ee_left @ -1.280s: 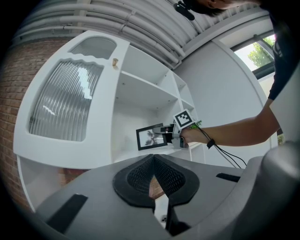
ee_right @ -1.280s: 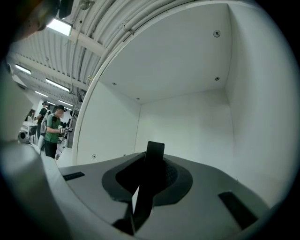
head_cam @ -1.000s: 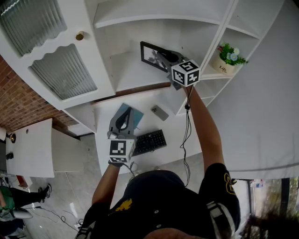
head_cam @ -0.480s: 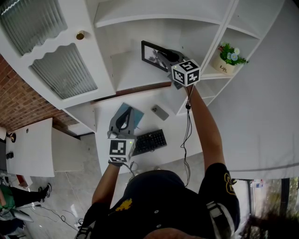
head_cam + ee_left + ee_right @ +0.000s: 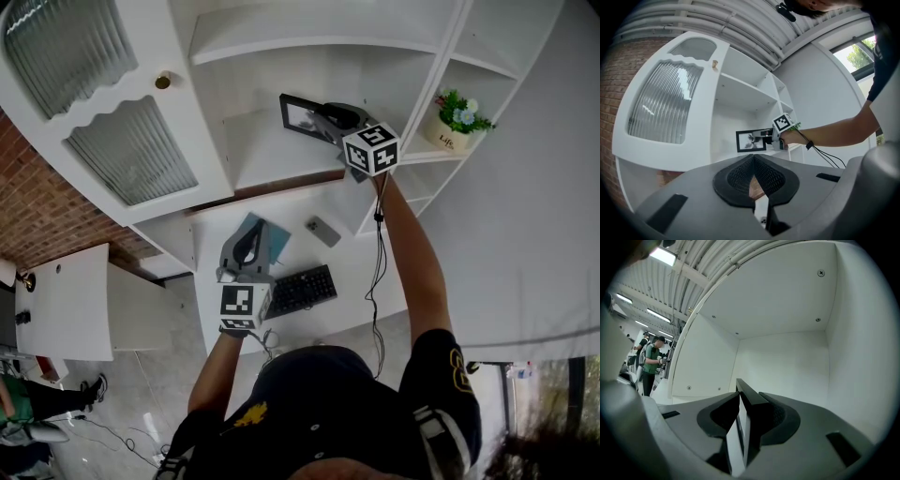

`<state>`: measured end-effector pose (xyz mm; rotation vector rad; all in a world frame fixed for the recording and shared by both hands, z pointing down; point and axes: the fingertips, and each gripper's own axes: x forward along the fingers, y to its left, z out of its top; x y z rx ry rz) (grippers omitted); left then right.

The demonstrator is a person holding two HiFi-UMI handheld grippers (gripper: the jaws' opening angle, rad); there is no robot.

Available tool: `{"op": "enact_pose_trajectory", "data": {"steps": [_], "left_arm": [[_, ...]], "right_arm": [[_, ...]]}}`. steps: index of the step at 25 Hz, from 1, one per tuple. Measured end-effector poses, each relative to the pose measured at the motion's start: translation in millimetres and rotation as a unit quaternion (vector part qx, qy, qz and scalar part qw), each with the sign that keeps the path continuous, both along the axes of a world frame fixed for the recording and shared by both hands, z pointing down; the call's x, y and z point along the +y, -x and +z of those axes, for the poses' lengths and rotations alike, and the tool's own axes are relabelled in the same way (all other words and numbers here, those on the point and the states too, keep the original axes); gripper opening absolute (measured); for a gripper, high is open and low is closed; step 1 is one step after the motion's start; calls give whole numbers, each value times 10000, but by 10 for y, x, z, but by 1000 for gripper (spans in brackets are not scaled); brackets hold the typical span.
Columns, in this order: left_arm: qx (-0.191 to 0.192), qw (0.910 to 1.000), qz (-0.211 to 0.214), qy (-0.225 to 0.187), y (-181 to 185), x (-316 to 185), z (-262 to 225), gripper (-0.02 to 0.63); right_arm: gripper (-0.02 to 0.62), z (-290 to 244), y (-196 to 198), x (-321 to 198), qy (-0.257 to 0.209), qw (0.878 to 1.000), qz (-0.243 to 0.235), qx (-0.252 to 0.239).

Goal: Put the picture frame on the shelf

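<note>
At twelve o'clock the right gripper (image 5: 325, 118) has just opened around the picture frame (image 5: 298, 114), which stands on the shelf (image 5: 262, 152), apparently placed.

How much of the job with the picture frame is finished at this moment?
Done: the picture frame appears to stand upright on the shelf. In hand: the right gripper has just been opening its jaws, with the frame between them. Left: pull that gripper out. The left gripper is shut and empty.
</note>
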<state>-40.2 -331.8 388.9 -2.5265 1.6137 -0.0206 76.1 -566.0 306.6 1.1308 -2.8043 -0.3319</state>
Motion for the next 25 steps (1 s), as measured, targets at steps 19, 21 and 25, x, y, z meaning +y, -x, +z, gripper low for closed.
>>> {"op": "enact_pose_trajectory", "data": {"steps": [19, 21, 25], "left_arm": [[21, 10000, -56, 50, 23, 10, 41, 18], [19, 10000, -49, 52, 21, 14, 42, 18], [-9, 10000, 19, 26, -7, 25, 18, 18]], "right_arm": [[155, -15, -94, -67, 72, 9995, 246, -187], [155, -8, -99, -69, 91, 9995, 243, -191], [155, -12, -105, -64, 85, 9995, 247, -182]]}}
